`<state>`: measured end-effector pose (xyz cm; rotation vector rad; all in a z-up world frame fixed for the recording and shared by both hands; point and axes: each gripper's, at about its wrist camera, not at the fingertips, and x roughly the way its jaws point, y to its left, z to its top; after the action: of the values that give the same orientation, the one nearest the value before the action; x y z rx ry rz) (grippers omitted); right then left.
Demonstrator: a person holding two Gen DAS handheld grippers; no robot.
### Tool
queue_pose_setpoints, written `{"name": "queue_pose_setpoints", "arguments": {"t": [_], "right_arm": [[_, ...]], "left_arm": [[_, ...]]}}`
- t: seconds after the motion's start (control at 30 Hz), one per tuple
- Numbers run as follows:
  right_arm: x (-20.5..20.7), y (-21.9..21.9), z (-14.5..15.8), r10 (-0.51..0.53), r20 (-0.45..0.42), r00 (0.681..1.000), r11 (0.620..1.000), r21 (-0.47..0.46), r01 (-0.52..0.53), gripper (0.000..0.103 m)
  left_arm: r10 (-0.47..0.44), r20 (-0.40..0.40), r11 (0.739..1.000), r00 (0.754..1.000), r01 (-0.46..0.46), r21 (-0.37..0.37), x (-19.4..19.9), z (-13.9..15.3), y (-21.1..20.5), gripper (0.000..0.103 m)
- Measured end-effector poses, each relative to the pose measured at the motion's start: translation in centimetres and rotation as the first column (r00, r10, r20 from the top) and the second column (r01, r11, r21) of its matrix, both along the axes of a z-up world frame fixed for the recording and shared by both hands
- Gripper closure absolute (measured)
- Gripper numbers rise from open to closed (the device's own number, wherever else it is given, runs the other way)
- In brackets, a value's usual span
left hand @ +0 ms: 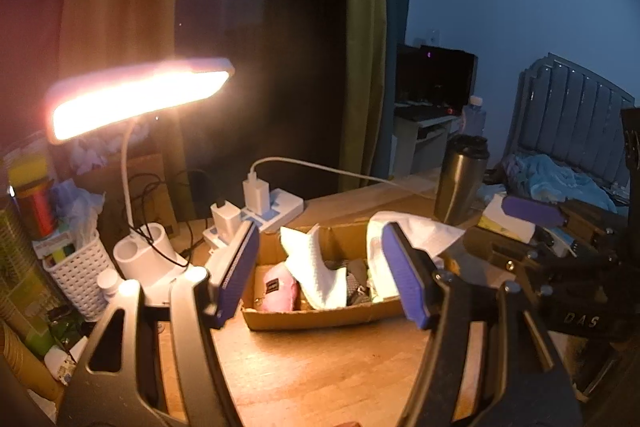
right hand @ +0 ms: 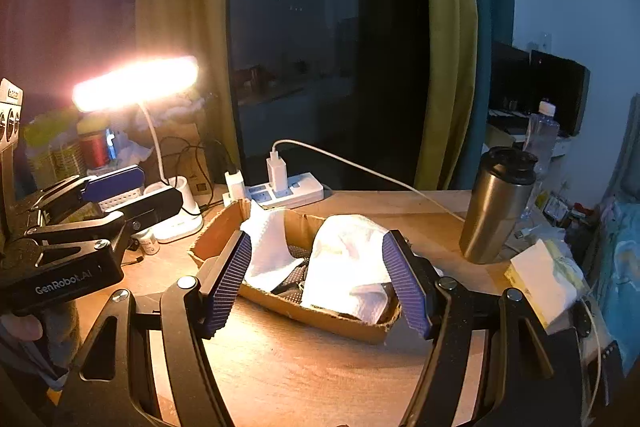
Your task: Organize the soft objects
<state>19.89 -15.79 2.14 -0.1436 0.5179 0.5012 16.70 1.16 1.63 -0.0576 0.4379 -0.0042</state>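
A shallow cardboard box [left hand: 320, 319] [right hand: 340, 323] sits on the wooden desk. It holds two white cloths [left hand: 316, 267] [right hand: 348, 267], a pink soft item [left hand: 280, 287] and dark patterned fabric [left hand: 354, 283]. My left gripper [left hand: 324, 275] is open and empty, just in front of the box; it also shows at the left of the right wrist view [right hand: 132, 187]. My right gripper [right hand: 316, 283] is open and empty, in front of the box; it also shows at the right of the left wrist view [left hand: 532, 211].
A lit desk lamp [left hand: 136, 95] stands at the back left beside a white basket [left hand: 80, 267]. A power strip with chargers [left hand: 264, 207] lies behind the box. A steel tumbler [right hand: 496, 203] and a paper pack [right hand: 544, 279] stand to the right.
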Motion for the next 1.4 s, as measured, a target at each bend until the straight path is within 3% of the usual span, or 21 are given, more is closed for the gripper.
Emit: {"name": "queue_pose_setpoints", "arguments": {"t": [0.63,0.7,0.77,0.93,1.03,1.4], "right_arm": [[-7.7,-1.3,3.7,-0.008,0.116,0.993,1.0,0.009,0.007,0.032],[-8.8,-1.6,4.0,-0.01,0.132,0.991,1.0,0.012,0.008,0.032],[-9.7,-1.8,4.2,-0.013,0.142,0.99,1.0,0.018,0.01,0.031],[-11.8,-2.6,4.6,-0.029,0.153,0.988,0.999,0.029,0.025,0.029],[-13.3,-3.1,4.7,-0.055,0.15,0.987,0.998,0.036,0.05,0.013],[-17.0,-4.9,3.8,-0.115,0.156,0.981,0.993,0.037,0.111,0.01]], "left_arm": [[-0.015,0.092,1.0,0.996,0.014,0.014,-8.0,2.6,-1.1,0.037],[-0.018,0.103,1.0,0.995,0.017,0.018,-8.9,2.8,-1.3,0.035],[-0.015,0.119,1.0,0.993,0.013,0.017,-10.0,3.0,-1.5,0.022],[-0.009,0.144,1.0,0.99,0.009,0.005,-12.5,3.1,-1.9,0.02],[-0.004,0.146,1.0,0.989,0.005,-0.01,-14.2,2.9,-1.9,0.007],[0.03,0.163,0.998,0.986,-0.037,0.042,-17.1,2.5,-2.8,0.006]]}}
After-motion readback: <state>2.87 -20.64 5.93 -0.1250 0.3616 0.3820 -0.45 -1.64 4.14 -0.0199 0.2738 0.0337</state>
